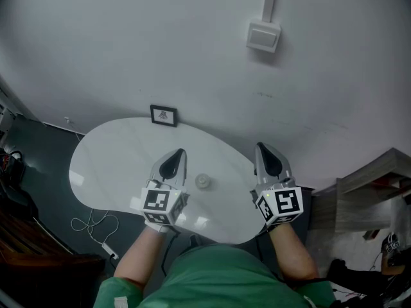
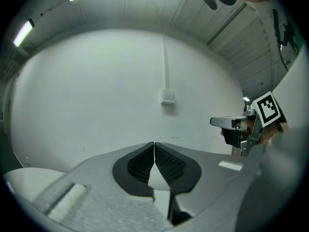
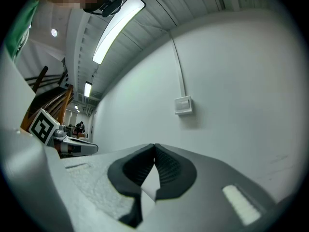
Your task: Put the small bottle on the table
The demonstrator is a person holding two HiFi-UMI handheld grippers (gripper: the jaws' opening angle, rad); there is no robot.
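A: Where is the small pale round-capped bottle point(image 1: 203, 181)?

B: It stands upright on the glossy white oval tabletop point(image 1: 115, 159), toward the near edge, between the two claws and touching neither. From above, little more than its cap shows.

A: And the left claw point(image 2: 154, 144)?

B: Its ribbed black pads are pressed together with nothing between them. It hovers just left of the bottle, pointing toward the far wall.

A: The right claw point(image 3: 154, 146)?

B: The same: jaws fully together and empty. It sits right of the bottle, farther off than the left one, near the right rim of the tabletop.

A: So how does the task stand?

B: Judging by this layout, the bottle already rests where it belongs. Neither claw has a hold on it.

A: If it needed lifting, how would it behave?

B: Probably light, given how small it is, with a smooth rounded wall that could slip out of a pinch. Whether it is plastic or glass cannot be told. It looks narrow at the foot, so a sideways nudge would likely tip it.

A: Best place to grip?

B: Across the body just under the cap, jaws coming in level from either side, closing gently.

A: Anything else around?

B: Only a small black-framed picture point(image 1: 163, 115) at the far edge, well apart.
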